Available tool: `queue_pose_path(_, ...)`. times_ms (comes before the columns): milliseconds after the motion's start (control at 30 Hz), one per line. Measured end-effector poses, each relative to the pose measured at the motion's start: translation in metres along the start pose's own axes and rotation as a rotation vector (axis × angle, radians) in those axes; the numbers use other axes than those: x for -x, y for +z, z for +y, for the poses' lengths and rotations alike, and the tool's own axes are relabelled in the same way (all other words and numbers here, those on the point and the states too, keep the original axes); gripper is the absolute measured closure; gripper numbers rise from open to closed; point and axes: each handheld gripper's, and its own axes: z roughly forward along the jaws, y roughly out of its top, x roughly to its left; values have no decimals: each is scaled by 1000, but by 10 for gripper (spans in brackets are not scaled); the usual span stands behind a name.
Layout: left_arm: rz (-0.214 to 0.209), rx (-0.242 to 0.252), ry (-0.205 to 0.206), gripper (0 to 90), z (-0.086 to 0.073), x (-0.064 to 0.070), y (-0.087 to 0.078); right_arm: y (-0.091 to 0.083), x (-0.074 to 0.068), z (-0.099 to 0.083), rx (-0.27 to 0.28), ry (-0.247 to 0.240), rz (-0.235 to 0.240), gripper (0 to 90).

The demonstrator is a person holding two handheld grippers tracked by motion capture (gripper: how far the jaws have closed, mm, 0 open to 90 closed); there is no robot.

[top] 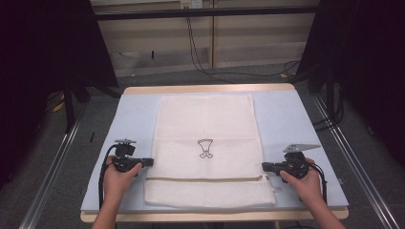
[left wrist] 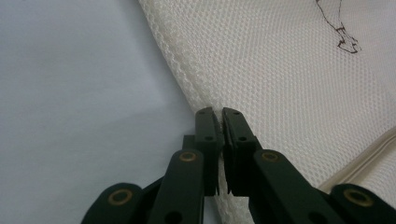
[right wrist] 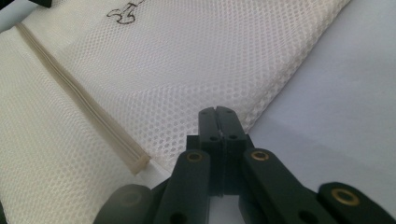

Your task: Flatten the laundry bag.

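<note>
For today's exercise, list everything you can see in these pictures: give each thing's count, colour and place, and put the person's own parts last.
White mesh laundry bag with a beige zipper band and a small dark line drawing: one, lying flat in the middle of the table.
Pale blue table top with a wooden edge: one, under the bag.
Black cables: several, on the grey floor beyond the table.
Left gripper: one, black, at the bag's left edge, jaws closed on the mesh.
Right gripper: one, black, at the bag's right edge, jaws closed on the mesh.
Hands: two, at the near side, each holding a gripper.
</note>
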Motion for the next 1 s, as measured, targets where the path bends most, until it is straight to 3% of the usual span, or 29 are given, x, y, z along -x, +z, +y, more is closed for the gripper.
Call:
queue_pose_path(67, 0, 18, -17, 858, -1, 0, 0, 0, -2, 0, -5, 0, 8, 900)
queue_pose_path(200, 2, 1, -7, 856, -1, -1, 0, 0, -2, 0, -5, 0, 12, 900)
queue_pose_path(467, 44, 28, -12, 862, 0, -5, -3, 0, -2, 2, 10, -30, -31, 900)
queue_pose_path(500, 34, 36, -33, 862, -1, -5, -2, 0, -1, 2, 7, -27, -32, 900)
queue_pose_path(667, 25, 16, -10, 849, -3, -4, -3, 3, -2, 2, 3, -28, -27, 900)
queue_pose_path(733, 25, 30, -20, 842, -3, -3, -4, 2, -3, 2, 11, -36, -31, 900)
queue_pose_path(933, 85, 80, 28, 632, 4, 1, -14, -3, -4, 2, 34, -60, -56, 895)
queue_pose_path(1000, 53, 86, 24, 612, 8, 5, -14, -5, -5, 1, 32, -68, -58, 896)
